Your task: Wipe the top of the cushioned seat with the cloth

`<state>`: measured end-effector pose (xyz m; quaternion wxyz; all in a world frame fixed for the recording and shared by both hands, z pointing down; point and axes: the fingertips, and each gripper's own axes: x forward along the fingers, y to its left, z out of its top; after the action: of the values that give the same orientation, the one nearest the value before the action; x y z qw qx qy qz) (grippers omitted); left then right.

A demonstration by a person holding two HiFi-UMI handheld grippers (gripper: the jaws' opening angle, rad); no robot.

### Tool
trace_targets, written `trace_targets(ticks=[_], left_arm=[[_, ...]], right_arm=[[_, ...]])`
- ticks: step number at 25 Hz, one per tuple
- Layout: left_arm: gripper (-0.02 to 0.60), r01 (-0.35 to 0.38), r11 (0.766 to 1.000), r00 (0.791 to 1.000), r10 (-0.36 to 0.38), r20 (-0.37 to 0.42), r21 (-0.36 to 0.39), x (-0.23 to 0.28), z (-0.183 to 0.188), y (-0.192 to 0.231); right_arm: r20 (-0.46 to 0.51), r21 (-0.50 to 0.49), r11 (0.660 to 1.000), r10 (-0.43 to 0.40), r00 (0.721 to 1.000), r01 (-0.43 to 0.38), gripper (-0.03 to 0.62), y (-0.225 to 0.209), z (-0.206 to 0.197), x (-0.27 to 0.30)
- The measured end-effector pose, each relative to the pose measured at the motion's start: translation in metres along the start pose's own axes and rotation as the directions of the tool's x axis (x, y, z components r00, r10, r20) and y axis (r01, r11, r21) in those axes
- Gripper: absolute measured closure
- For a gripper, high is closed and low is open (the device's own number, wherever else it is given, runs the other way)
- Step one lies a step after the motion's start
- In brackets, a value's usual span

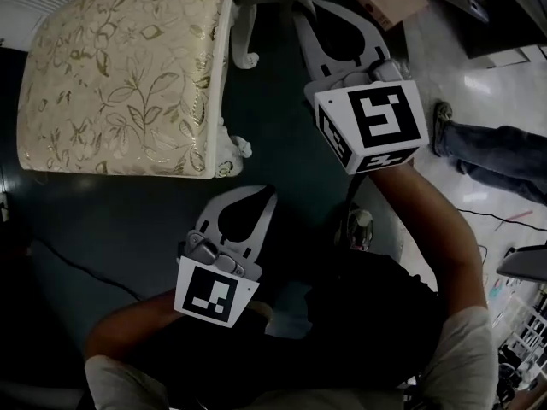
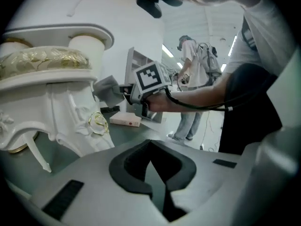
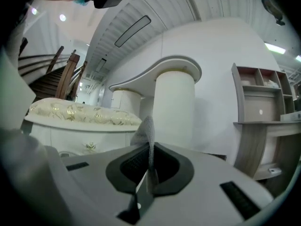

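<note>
Where the head view looks steeply down, the listing runs as follows.
- Cushioned seat (image 1: 120, 75): cream fabric with a gold leaf pattern, upper left. Both grippers are off its right and lower edges.
- Carved leg (image 1: 245, 32): white, at the seat's right edge.
- Floor (image 1: 282, 152): dark green, beneath both grippers.
- Left gripper (image 1: 255, 193): lower centre, pointing up-frame toward the seat's near corner and apart from it.
- Right gripper (image 1: 306, 11): right of centre, marker cube toward the wearer, tips just beside the carved leg.
- Trouser legs (image 1: 496, 156): another person's, far right on pale tile.

Left gripper view.
- Left gripper (image 2: 150, 147): fingers pressed together, nothing between them.
- Cushioned seat (image 2: 42, 60): high at left, on its white carved frame.
- Right gripper (image 2: 106, 91): across the floor in the person's hand, cube face toward the camera.
- Box (image 2: 126, 120): small, white, flat on the floor beyond.
- Standing person (image 2: 193, 69): in the background, wearing a backpack.

Right gripper view.
- Right gripper (image 3: 151, 149): fingers drawn narrow, clamped on the cloth.
- Cloth (image 3: 146, 128): thin, grey, woven. One corner stands upright above the tips.
- Cushioned seat (image 3: 80, 113): left, beyond the tips, apart from the cloth.
- Column (image 3: 175, 107): white, round, directly behind the cloth.
- Shelf unit (image 3: 263, 107): right.
- Staircase (image 3: 51, 74): far left background.
</note>
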<state>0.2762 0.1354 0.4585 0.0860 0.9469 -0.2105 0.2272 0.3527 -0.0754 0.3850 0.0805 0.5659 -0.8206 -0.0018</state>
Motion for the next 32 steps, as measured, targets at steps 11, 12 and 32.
trace_targets(ticks=[11, 12, 32], left_arm=[[0.568, -0.194, 0.968, 0.981, 0.188, -0.053, -0.159, -0.024, -0.026, 0.043], [0.568, -0.221, 0.959, 0.975, 0.214, -0.058, -0.177, -0.025, -0.026, 0.048], [0.568, -0.568, 0.804, 0.822, 0.550, -0.147, -0.173, -0.062, -0.053, 0.132]], right_arm=[[0.026, -0.072, 0.983, 0.172, 0.985, -0.170, 0.574, 0.046, -0.004, 0.015], [0.028, -0.083, 0.982, 0.172, 0.985, -0.169, 0.574, 0.047, -0.004, 0.015], [0.039, -0.162, 0.953, 0.266, 0.963, -0.256, 0.574, 0.081, -0.002, 0.021]])
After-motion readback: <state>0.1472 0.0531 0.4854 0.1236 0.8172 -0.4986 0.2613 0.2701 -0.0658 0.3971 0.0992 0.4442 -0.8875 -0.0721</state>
